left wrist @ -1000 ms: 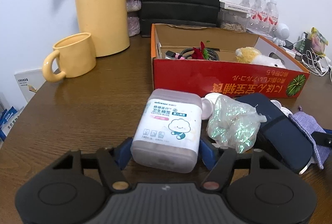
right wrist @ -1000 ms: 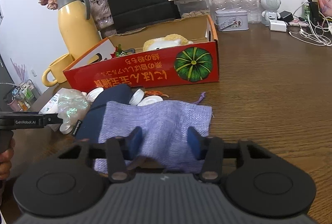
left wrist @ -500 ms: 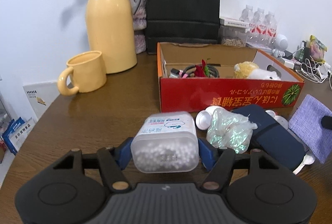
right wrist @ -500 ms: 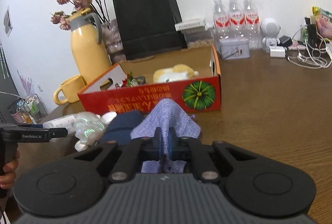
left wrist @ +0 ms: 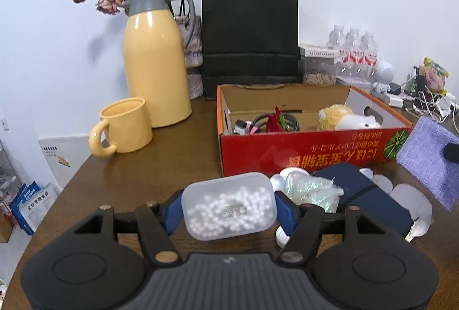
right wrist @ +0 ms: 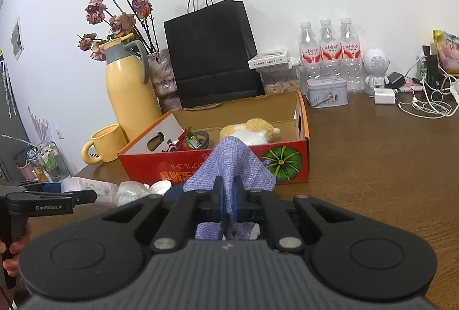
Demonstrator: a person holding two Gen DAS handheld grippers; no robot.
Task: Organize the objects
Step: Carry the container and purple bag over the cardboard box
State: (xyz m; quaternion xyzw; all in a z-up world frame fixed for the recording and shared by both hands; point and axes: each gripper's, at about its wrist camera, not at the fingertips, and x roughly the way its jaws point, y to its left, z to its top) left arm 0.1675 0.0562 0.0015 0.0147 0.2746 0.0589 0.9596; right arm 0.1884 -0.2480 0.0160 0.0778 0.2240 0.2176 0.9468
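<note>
Before the red box [left wrist: 309, 150], left fingers [left wrist: 282, 209] clamp the swab tub [left wrist: 229, 209]; right fingers [right wrist: 233, 195] pinch the purple pouch [right wrist: 232, 163].

Dark brown wooden table [left wrist: 172, 160], and it's busy: yellow mug [left wrist: 123, 127] beside the yellow thermos jug [left wrist: 155, 71], black paper bag [left wrist: 249, 31] behind the red cardboard box [left wrist: 309, 152], 3 water bottles [right wrist: 330, 51], a tin [right wrist: 327, 93], white cables [right wrist: 430, 106].

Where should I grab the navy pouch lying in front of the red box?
Probably the navy pouch by its near long edge, coming from above and the front: it lies flat, and the glittery bag crowds its left end, white lids its right.
</note>
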